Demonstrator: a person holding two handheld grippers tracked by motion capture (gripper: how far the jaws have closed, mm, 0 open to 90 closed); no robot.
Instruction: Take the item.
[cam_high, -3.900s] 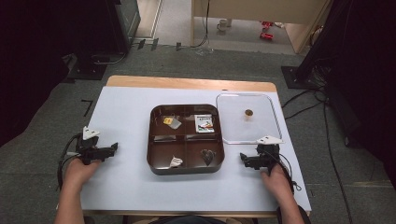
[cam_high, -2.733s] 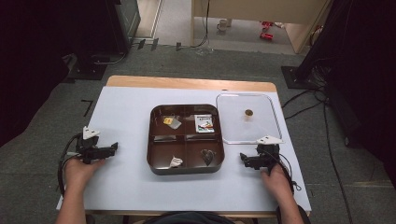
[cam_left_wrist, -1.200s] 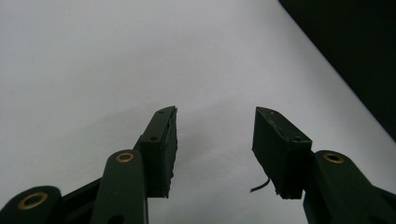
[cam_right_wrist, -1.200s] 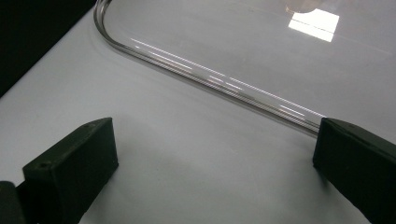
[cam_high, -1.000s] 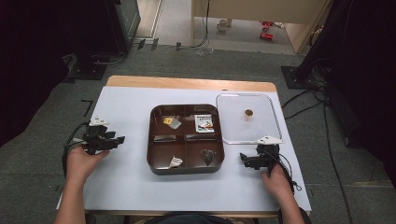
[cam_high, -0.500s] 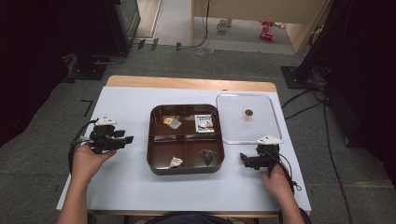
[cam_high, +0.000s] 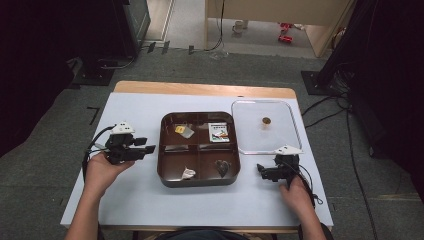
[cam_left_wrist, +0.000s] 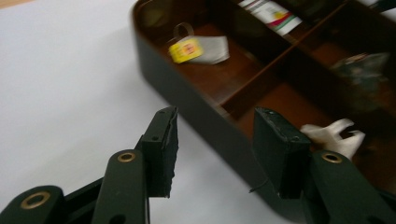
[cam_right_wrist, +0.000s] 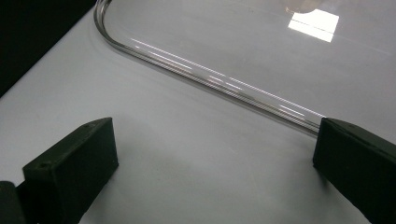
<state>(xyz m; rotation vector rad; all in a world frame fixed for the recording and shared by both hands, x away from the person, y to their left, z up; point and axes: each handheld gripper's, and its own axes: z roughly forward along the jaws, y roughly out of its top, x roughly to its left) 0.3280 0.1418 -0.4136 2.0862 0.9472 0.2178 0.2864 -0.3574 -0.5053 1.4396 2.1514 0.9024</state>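
Left tongs (cam_high: 145, 148) have moved toward three o'clock, nearing the dark brown compartmented plastic tray (cam_high: 165, 165), jaws part-open, empty; right tongs (cam_high: 261, 171) wide, empty, on the white tabletop (cam_high: 135, 200) over grey carpet (cam_high: 45, 150).

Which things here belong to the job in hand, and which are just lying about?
In the job:
- left claw, open, reaching toward the tray
- dark brown four-compartment plastic tray
- yellow-tagged tea bag and white crumpled scrap in its left compartments

Lying about:
- clear plastic lid
- printed sachet
- right claw, open, resting on the white table
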